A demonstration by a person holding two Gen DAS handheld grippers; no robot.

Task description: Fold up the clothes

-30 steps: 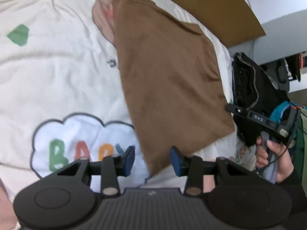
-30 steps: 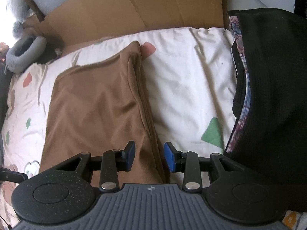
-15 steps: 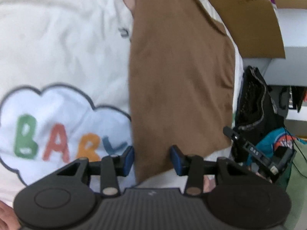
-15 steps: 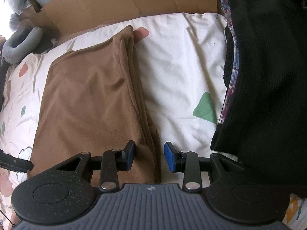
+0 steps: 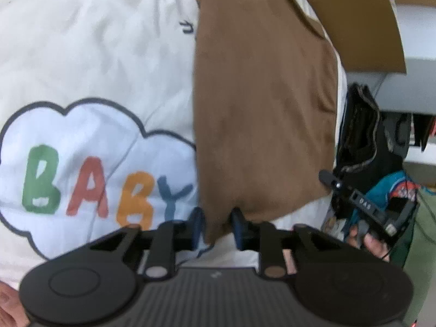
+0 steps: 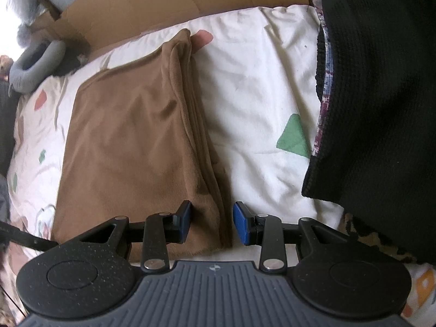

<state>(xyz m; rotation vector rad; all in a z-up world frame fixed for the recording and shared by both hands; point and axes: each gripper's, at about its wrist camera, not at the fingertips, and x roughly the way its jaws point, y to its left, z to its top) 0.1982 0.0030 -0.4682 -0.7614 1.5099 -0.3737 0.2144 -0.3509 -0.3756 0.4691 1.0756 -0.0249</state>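
Note:
A brown garment (image 5: 261, 103) lies folded into a long rectangle on a white bedsheet (image 5: 95, 54) printed with a "BABY" cloud. My left gripper (image 5: 216, 219) is low over the garment's near left corner. Its jaws are closing, with that corner between the blue pads. In the right wrist view the same garment (image 6: 128, 136) shows its stacked folded edge on the right side. My right gripper (image 6: 212, 222) stands open astride the near right corner. Its left pad is over the cloth and its right pad is over bare sheet (image 6: 259, 95).
A black knit garment (image 6: 381, 109) over a patterned one covers the bed's right side. Flattened cardboard (image 6: 190, 0) lines the far edge, with a grey neck pillow (image 6: 35, 65) at far left. Dark and teal clothes (image 5: 362, 136) are piled beside the bed.
My left gripper has sunk toward the brown garment's near corner and rolled, and its pads have drawn closer together. My right gripper has edged slightly nearer its corner, jaws unchanged.

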